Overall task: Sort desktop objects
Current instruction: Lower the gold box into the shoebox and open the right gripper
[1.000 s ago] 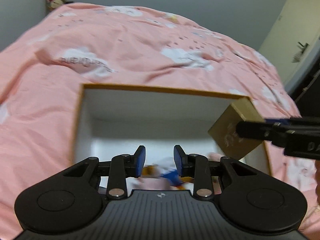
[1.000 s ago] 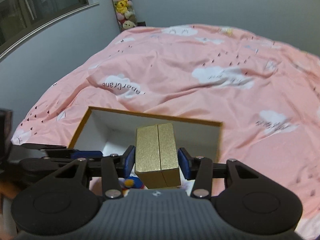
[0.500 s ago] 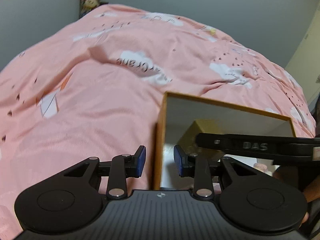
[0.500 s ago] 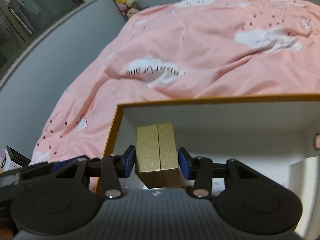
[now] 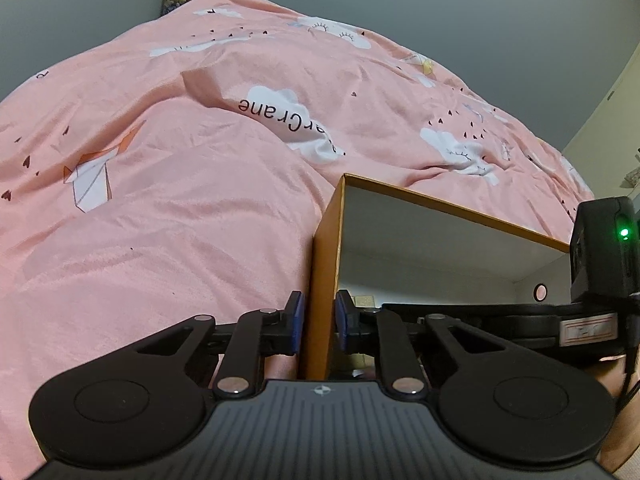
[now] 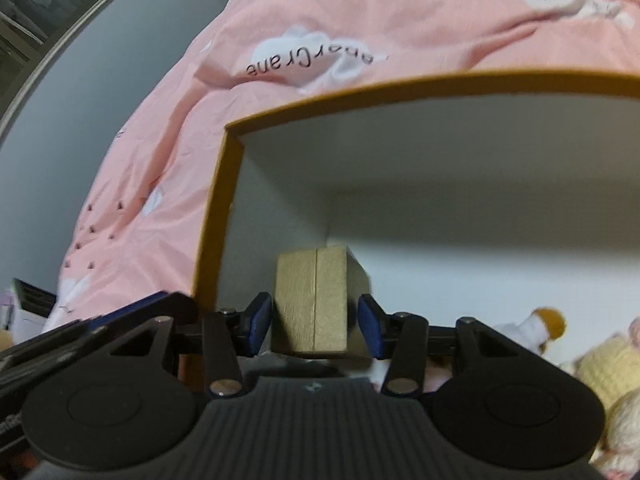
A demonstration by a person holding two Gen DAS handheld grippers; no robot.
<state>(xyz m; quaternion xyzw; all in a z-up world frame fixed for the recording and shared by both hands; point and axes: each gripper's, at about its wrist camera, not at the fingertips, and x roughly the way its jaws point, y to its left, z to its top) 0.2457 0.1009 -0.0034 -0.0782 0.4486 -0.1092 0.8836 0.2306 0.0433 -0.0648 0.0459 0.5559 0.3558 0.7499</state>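
Since the earlier frames both grippers have come down at the storage box (image 5: pixel 320 280): the left gripper (image 5: pixel 318 322) has slid across to its left wall and its jaws have just been closing, one blue pad either side of that wall, narrow gaps showing, so not yet clamped. The right gripper (image 6: pixel 315 324) has carried the gold box (image 6: pixel 314 304) inside, low centre of frame. Its jaws stand slightly apart from the gold box, seemingly releasing it. Gold box stands upright, long axis vertical, dead ahead between the jaws, near the box's far-left inner corner. Soft toys (image 6: pixel 592 364) lie lower right. Beyond, a pink bed cover (image 5: pixel 160 200); grey walls.
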